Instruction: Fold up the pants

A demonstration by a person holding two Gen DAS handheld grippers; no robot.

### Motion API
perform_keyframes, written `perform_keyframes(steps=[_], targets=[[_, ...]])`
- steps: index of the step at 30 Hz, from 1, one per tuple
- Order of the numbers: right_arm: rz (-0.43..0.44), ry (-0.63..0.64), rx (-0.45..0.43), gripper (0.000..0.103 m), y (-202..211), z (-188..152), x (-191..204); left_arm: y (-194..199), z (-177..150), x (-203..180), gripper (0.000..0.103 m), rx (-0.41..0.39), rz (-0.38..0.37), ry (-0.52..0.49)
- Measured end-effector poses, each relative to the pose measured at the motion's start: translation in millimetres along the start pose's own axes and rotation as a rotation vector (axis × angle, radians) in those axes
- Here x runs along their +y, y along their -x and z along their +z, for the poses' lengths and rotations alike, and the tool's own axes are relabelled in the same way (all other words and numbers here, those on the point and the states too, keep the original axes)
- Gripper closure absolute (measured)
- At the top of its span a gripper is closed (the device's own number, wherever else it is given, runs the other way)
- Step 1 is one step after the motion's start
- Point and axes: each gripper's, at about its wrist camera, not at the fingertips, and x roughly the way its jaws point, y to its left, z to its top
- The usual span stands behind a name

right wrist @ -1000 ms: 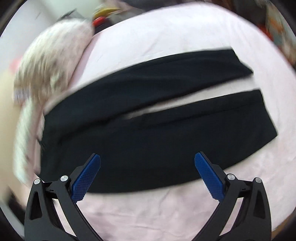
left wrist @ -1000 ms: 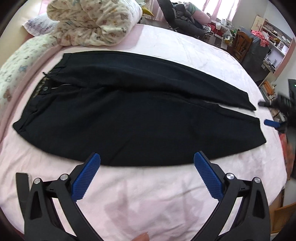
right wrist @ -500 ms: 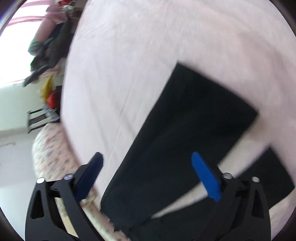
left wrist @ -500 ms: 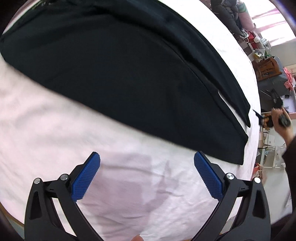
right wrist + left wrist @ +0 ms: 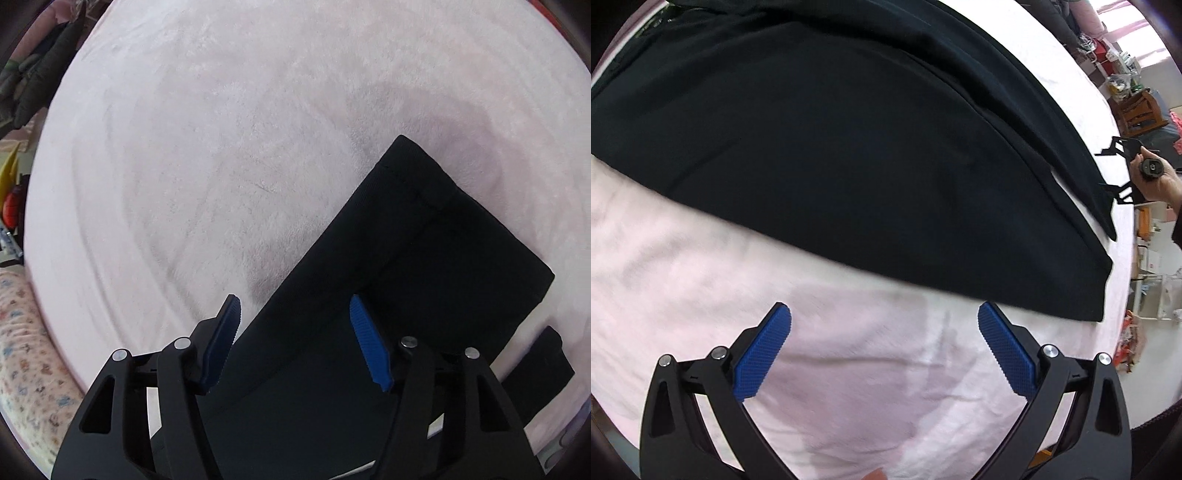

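Right gripper [image 5: 293,317] jaws closing astride pants [image 5: 424,258] leg edge, seemingly untouched; left gripper [image 5: 884,332] wide apart, pants ahead

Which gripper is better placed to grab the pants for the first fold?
Probably the right. The right gripper sits over the far pant leg near its cuff, jaws closing astride the fabric edge. The left gripper hangs wide open over bare pink sheet, short of the pants.
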Motion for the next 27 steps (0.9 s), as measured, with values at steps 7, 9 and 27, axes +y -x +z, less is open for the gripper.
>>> perform_keyframes(steps=[7,9,27], targets=[[-0.146,0.067,-0.01,0.045,-18.3,-18.2,50.2,2.7,2.0,-6.5,0.002,-0.02,0.23,-0.064],[-0.171,0.085,-0.019,0.047,-22.0,-22.6,57.6,3.0,2.0,-9.6,0.002,-0.023,0.271,-0.095],[0.095,0.005,0.019,0.094,-9.8,-30.8,34.0,8.0,-2.1,-2.9,0.002,0.057,0.028,-0.016]])
